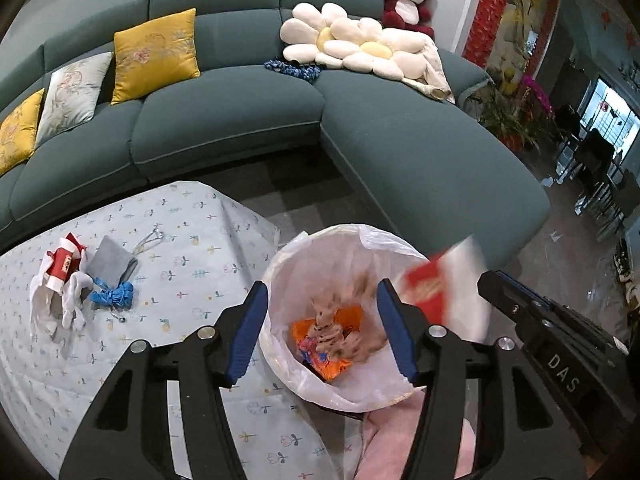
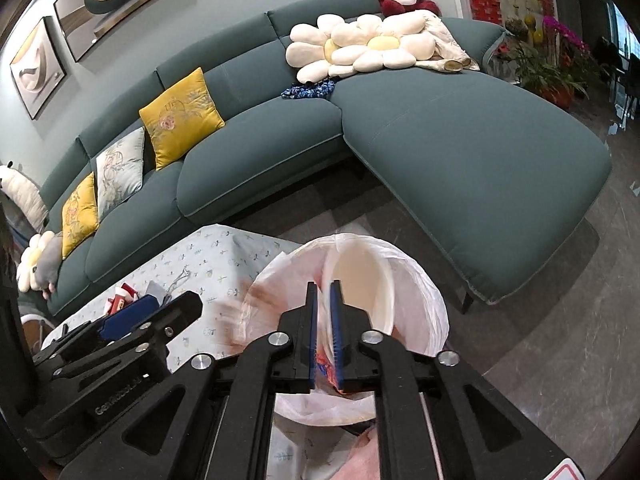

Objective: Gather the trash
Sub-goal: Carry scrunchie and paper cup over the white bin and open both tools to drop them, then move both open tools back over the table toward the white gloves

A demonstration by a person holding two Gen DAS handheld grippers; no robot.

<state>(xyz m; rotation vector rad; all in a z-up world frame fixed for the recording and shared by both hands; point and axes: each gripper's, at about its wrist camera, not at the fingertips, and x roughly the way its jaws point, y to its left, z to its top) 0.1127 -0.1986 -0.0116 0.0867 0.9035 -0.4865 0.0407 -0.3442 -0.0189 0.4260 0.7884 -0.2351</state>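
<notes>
Left gripper (image 1: 320, 332): jaws standing wide apart, holding nothing, hanging directly above the mouth of the trash bin (image 1: 280, 280), whose white liner bag (image 1: 384, 240) is folding out over the rim. Inside, a blurred pale-brown scrap (image 1: 340, 320) is showing over orange wrappers (image 1: 332, 344); whether it is falling or lying there cannot be told. Right gripper (image 2: 324, 324): jaws drawn narrow, pinching a thin white-and-red package (image 1: 444, 284), blurred, poised at the bin's right rim in the left wrist view. Judgement: the step in hand is dropping this package into the bin. To do it well, the right gripper is best carried inward until the package is hanging fully over the opening, not over the liner's edge, then opened wide so the flat sheet is not clinging to a pad; the left gripper is best kept out of its path, as the two tools are working close together. Remaining trash: a red-and-white carton (image 1: 64, 264), crumpled white paper (image 1: 72, 304), a grey cloth (image 1: 110, 260) and a blue crumpled glove (image 1: 114, 294) are lying together on the floral tablecloth (image 1: 180, 240), well to the left of the bin. Surroundings: a teal sofa (image 1: 240, 112) with yellow cushions (image 1: 156, 54), flower pillows (image 1: 352, 44) and a red plush bear (image 1: 406, 0).
</notes>
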